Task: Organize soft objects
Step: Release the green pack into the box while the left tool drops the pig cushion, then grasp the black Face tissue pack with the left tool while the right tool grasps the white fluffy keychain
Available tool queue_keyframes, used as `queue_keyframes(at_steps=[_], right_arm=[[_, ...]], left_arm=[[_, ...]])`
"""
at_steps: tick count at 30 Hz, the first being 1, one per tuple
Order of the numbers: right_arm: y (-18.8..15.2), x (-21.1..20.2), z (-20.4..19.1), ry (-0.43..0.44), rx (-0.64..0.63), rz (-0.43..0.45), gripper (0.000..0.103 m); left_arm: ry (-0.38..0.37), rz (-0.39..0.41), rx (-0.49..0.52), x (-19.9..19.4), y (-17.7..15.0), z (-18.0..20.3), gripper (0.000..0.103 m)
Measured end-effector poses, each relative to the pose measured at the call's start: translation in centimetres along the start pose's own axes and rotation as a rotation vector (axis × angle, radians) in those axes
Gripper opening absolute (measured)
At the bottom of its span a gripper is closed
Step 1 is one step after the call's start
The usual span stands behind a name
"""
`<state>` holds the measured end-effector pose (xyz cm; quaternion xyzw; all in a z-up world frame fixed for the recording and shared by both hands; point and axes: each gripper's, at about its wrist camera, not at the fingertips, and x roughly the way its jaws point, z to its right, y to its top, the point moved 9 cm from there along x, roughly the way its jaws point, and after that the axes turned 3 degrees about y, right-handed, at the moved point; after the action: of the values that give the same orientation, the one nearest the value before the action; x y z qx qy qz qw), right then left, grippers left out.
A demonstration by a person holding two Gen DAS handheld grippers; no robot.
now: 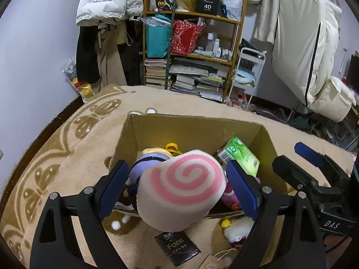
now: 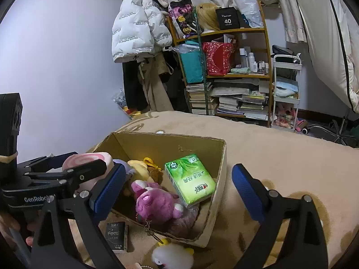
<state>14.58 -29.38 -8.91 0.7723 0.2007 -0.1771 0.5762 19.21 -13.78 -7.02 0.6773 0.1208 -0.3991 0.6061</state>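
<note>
A round pink-and-white spiral cushion [image 1: 181,188] lies between the fingers of my left gripper [image 1: 177,163], over the near wall of the cardboard box [image 1: 195,130]. The jaws stand open, and a gap shows at the left pad [image 1: 114,186]. In the box [image 2: 170,143] lie a green tissue pack [image 2: 190,179], a magenta plush bear [image 2: 157,201], a yellow plush [image 2: 139,168] and a purple-dressed doll [image 1: 148,163]. My right gripper [image 2: 179,168] hangs open and empty over the box's near right corner. From the right wrist, the cushion [image 2: 87,159] peeks from behind the left gripper.
A white fluffy plush [image 2: 172,257] and a black "Face" pack [image 2: 115,235] lie on the tan blanket [image 2: 280,157] before the box. Beyond the bed's far edge stand a crowded shelf [image 2: 235,76], hanging coats [image 2: 139,29] and a white cart [image 2: 286,94].
</note>
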Motion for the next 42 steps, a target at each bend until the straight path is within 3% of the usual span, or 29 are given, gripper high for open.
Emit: queue_keyframes(at_steps=[5,12,17,32,42], right_arm=[[-0.1,-0.7,0.4,-0.005,0.012,-0.003,0.100],[-0.9,-1.6,0.3,0.001,0.045,-0.030,0.100],[-1.3,-2.9,0.0,0.003,0.052,-0.031,0.100],[-3.5,-6.3,-1.6,-0.003,0.063,-0.071,0.100],[-6.6,-4.7,-2.2,-0.026,0.031,-0.154,0.100]], left_arm=[[-0.023,0.020,-0.017,-0.6,0.5,0.2,0.088],[0.068,0.009,0.056,-1.4,0.3,0.0,0.088],[0.076,-0.008,0.046,-2.8,-0.4,-0.7,0.088],[0.113,-0.144,0.015,-5.5,-5.2,-2.9,0.088],[0.119,-0.209,0.006,-3.5,-7.6,-3.2,0.088]])
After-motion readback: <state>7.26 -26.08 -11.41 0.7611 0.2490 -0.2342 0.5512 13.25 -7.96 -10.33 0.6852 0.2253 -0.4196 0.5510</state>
